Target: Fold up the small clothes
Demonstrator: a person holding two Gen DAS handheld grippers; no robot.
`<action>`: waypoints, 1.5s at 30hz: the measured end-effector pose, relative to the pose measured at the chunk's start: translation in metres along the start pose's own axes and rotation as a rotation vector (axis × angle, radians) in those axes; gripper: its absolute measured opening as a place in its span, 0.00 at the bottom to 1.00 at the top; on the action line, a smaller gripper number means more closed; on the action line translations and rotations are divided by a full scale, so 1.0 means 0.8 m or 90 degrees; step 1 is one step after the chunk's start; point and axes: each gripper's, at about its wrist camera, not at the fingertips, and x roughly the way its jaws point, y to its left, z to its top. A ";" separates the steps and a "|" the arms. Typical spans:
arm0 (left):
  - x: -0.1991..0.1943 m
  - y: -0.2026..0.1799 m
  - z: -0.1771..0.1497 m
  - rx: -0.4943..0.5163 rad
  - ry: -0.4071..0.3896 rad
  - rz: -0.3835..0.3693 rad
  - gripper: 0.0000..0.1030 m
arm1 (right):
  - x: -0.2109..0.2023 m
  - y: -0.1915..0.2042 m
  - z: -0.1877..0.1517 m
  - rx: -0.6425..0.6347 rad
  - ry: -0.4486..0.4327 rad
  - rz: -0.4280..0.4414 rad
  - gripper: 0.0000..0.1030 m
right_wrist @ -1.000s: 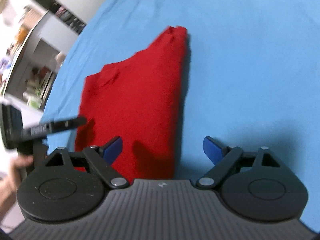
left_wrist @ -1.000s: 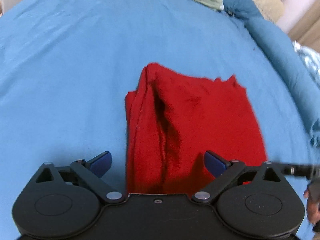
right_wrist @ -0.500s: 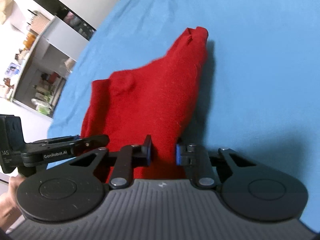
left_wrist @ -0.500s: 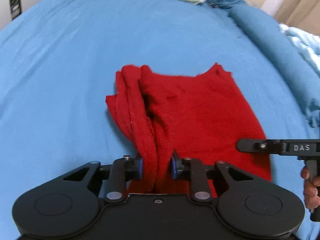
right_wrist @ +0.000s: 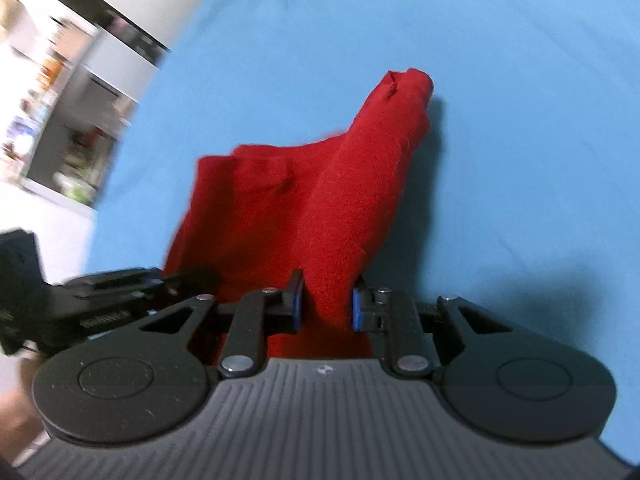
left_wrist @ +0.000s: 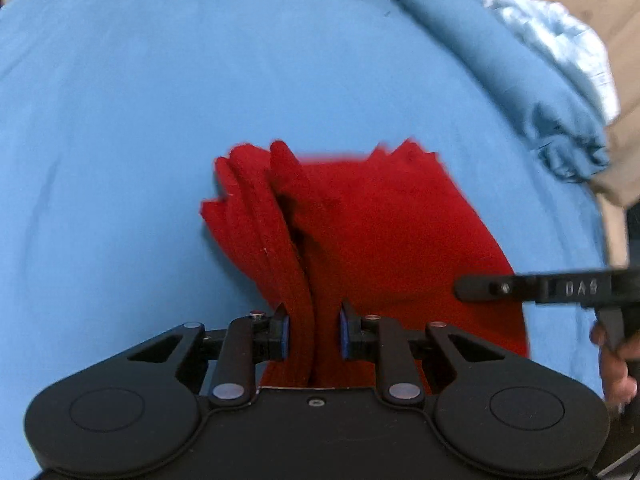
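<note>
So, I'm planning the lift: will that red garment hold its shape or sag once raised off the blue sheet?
Probably sag: the red garment already bunches into soft ridges between the left gripper pads. It looks light and knit-like, so the right gripper pinch should hold without slipping.

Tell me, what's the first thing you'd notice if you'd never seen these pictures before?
The bright red cloth jumps out, bunched up in the middle of the blue sheet. Next you'd spot the black grippers at the bottom of each picture: the left gripper and the right gripper each pinch a near corner of the cloth between blue pads. A pale blue bundle sits at the far right edge of the bed.
</note>
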 end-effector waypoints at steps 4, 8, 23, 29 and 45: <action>0.007 -0.003 -0.009 -0.001 -0.029 0.029 0.33 | 0.017 -0.045 -0.032 0.044 -0.032 0.001 0.47; 0.003 -0.009 -0.009 0.005 -0.041 0.056 0.57 | 0.015 -0.032 -0.028 0.023 -0.046 -0.012 0.64; 0.022 0.026 -0.054 0.044 -0.175 0.176 0.96 | 0.011 -0.042 -0.062 -0.069 -0.159 -0.165 0.99; -0.007 0.010 -0.062 0.048 -0.222 0.202 0.94 | -0.010 -0.043 -0.083 -0.081 -0.223 -0.155 1.00; -0.268 -0.145 -0.177 0.050 -0.314 0.245 1.00 | -0.264 0.089 -0.237 -0.137 -0.314 -0.236 1.00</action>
